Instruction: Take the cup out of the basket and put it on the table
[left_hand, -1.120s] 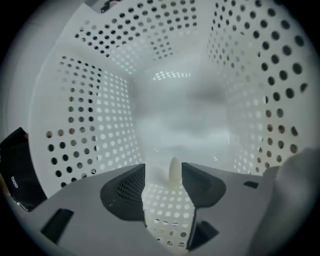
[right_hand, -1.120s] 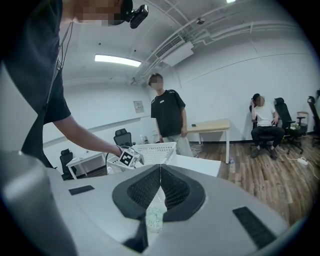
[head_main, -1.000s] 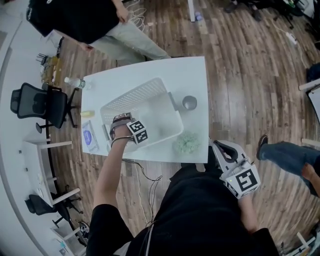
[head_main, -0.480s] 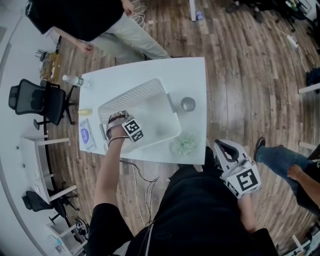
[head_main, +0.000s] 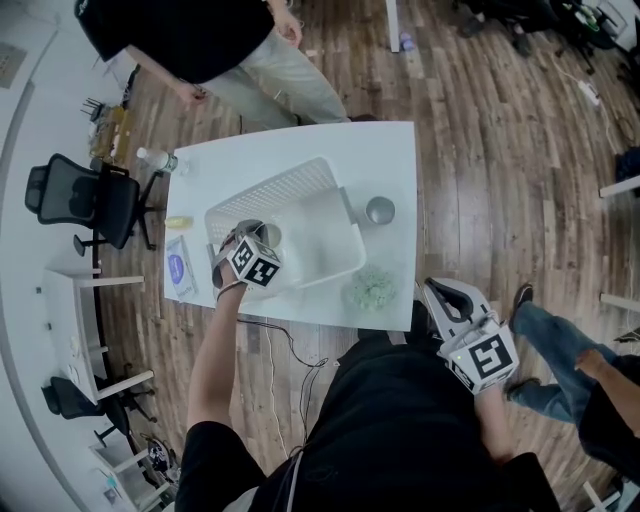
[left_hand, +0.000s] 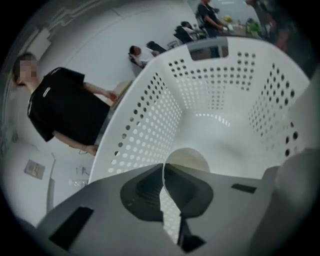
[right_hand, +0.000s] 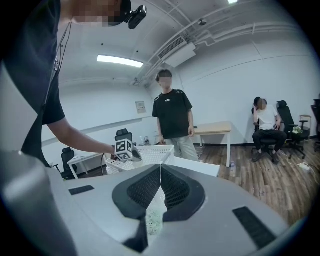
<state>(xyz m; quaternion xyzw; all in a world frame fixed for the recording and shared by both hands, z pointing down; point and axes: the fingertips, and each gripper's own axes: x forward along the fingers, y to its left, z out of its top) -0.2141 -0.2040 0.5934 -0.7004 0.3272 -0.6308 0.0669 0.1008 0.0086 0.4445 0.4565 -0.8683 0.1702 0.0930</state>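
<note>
wood-plank flooring surrounds a white table (head_main: 390, 150) at the centre of the frame, where a white perforated basket (head_main: 300, 180) sits. left of centre, the left gripper (head_main: 250, 240) has just closed its jaws on the thin wall of a pale cup (head_main: 266, 236), which hangs over the basket's left end, not yet on the table. nothing else shows inside the basket. the cup looks light, stiff and smooth, so a pinch across the rim, one pad inside and one outside, seems the natural hold, though it could slip or swing if tilted. at lower right, the right gripper (head_main: 440, 296) hovers off the table's edge, jaws pressed together on nothing. a small grey cup (head_main: 380, 210) and a pale green tuft (head_main: 372, 288) stand on the table to the basket's right.
</note>
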